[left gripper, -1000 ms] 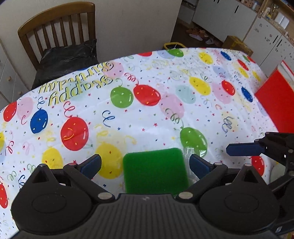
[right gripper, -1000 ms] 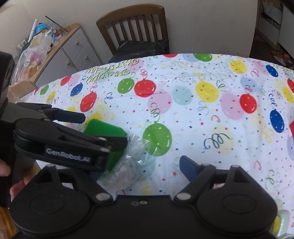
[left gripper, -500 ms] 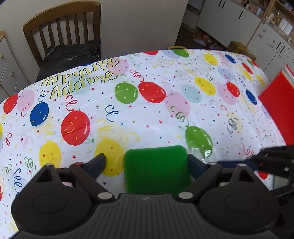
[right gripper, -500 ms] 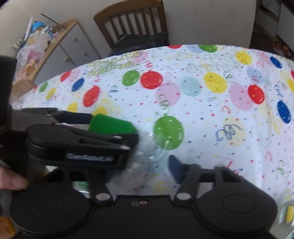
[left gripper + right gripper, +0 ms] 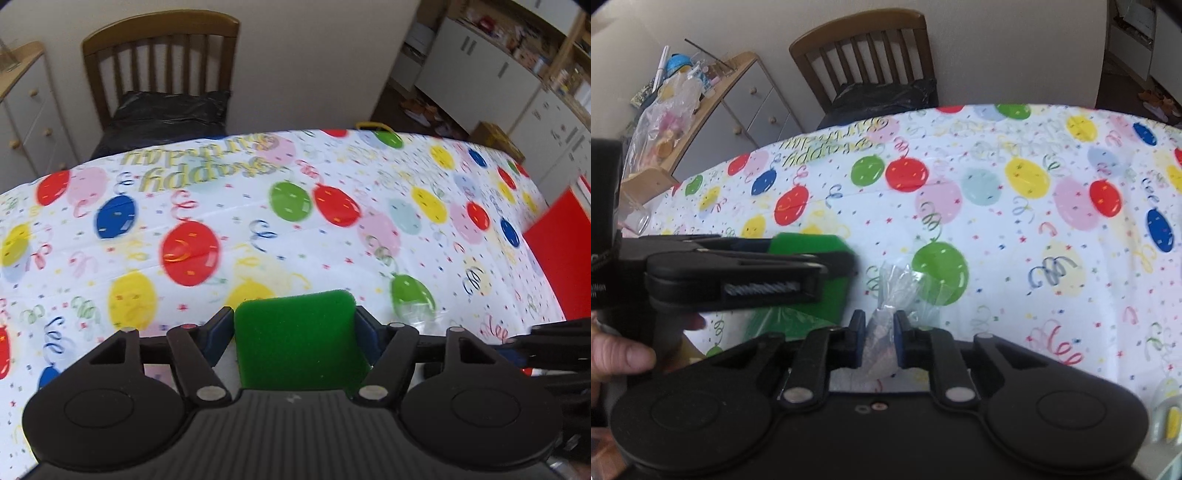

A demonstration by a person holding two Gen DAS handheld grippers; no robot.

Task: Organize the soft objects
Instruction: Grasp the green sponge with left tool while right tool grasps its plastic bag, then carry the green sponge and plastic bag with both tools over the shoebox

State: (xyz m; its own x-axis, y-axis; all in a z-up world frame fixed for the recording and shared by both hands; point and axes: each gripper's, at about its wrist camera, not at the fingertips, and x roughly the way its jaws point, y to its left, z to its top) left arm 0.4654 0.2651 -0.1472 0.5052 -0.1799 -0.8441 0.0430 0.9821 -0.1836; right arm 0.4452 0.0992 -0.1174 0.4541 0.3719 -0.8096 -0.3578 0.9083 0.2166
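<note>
Two grips at work on one bundle, near the close edge of the bench (image 5: 258, 206) with its balloon-print cover. Left gripper (image 5: 295, 326) closing on a green sponge (image 5: 299, 339), blue pads touching both of its side edges, so grasping it, likely to pull it free or hold it steady. Right gripper (image 5: 879, 339) closing too, its jaws nearly together and pinching the gathered neck of a clear plastic bag (image 5: 897, 288), just right of the sponge in the right wrist view. Probably a division of labour: one side to pin the wrapper, the other to take the sponge. Whether the sponge lies partly inside the bag cannot be told; a glossy green sheen below the left gripper (image 5: 738, 266) hints at film over it. Bag otherwise crumpled, with no contents visible. At the far right edge, a red upright panel (image 5: 554, 258), perhaps a box side; nothing visible in it. On the far chair (image 5: 162, 62), a black bag (image 5: 162, 110), shut.
</note>
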